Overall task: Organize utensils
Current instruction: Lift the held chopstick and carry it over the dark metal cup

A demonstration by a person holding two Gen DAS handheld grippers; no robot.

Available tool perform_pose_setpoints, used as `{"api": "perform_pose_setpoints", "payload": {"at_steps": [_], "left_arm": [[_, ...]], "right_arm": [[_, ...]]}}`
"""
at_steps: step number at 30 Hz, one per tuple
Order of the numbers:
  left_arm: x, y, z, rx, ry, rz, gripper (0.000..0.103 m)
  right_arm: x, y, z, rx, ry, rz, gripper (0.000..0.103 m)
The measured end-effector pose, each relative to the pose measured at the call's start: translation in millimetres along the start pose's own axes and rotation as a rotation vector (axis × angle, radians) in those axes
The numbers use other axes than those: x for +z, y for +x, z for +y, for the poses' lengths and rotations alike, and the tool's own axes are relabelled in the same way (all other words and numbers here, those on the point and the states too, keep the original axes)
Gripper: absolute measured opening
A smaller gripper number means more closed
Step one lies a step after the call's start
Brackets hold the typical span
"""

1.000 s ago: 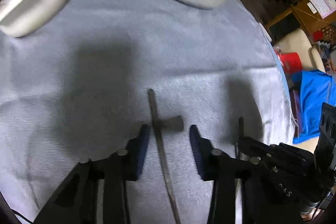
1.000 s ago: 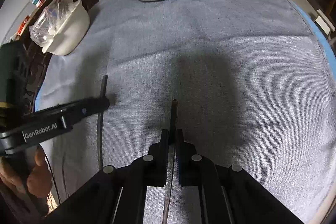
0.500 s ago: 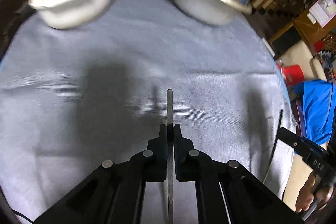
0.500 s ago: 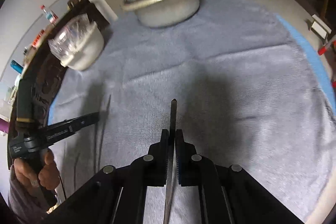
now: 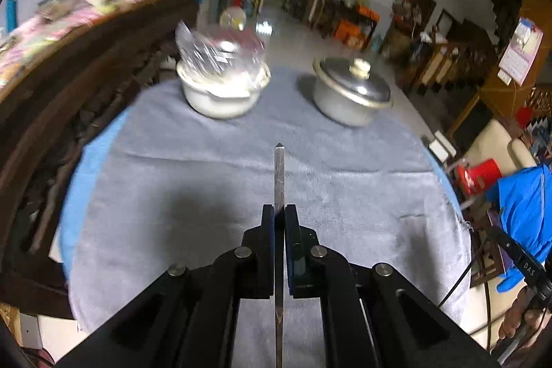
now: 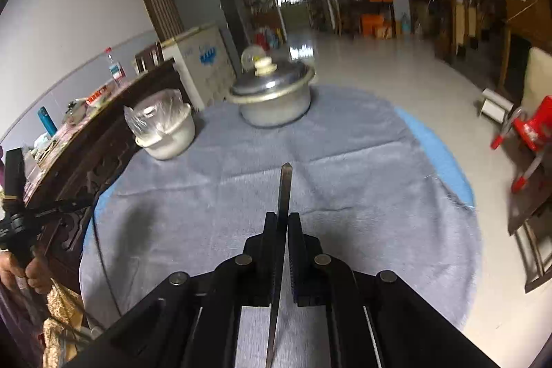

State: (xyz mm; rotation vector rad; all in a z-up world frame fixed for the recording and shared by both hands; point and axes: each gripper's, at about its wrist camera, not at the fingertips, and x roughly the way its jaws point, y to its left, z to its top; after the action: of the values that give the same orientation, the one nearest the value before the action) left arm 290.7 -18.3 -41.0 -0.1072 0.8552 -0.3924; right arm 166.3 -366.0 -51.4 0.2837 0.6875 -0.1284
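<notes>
**Two thin utensils held high, each by a narrow pinch**

Above the grey-clothed table (image 5: pixel 207 178), both utensils hung clear of the surface, and the main risk I judged was slippage. Each flat metal strip was clamped only across its thin faces, so a quick swing or a knock could let it pivot or slide out and drop onto the cloth.

On the left, the left gripper (image 5: pixel 279 216) had its fingers (image 5: pixel 267 240) clenched on the left utensil (image 5: pixel 279 175), whose pointed tip stuck out ahead toward the gap between the plastic-covered white bowl (image 5: pixel 220 92) and the lidded metal pot (image 5: pixel 348 95). The long tail ran back under the camera and could catch on something unseen.

On the right, the right gripper (image 6: pixel 282 223) likewise kept its fingers (image 6: pixel 296 244) clamped on the right utensil (image 6: pixel 284 192), slightly tilted in the grip. That tilt suggested a less square hold, likelier to twist. No holder for the utensils was visible.
</notes>
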Motion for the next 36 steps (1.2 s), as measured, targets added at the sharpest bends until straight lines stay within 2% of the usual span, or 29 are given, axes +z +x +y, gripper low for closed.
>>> {"api": "perform_pose_setpoints", "payload": {"at_steps": [6,9,19,28,36], "left_arm": [[-30,-50,5,0.014,-0.011,-0.090,0.005],[-45,-73,10,-0.005,-0.043,-0.109,0.005],[-76,-136,0,-0.065,-0.050,-0.201,0.005],[-82,-172,-26,-0.120,-0.008,-0.277,0.005],[-78,-189,-44,-0.157,0.010,-0.322,0.005]], "right_arm": [[-21,-52,4,-0.022,0.011,-0.081,0.006],[-30,-75,5,-0.026,0.010,-0.114,0.006],[-44,-141,27,0.000,-0.034,-0.207,0.006],[-47,-150,30,0.026,-0.036,-0.218,0.006],[-41,-176,40,0.052,-0.072,-0.261,0.006]]}}
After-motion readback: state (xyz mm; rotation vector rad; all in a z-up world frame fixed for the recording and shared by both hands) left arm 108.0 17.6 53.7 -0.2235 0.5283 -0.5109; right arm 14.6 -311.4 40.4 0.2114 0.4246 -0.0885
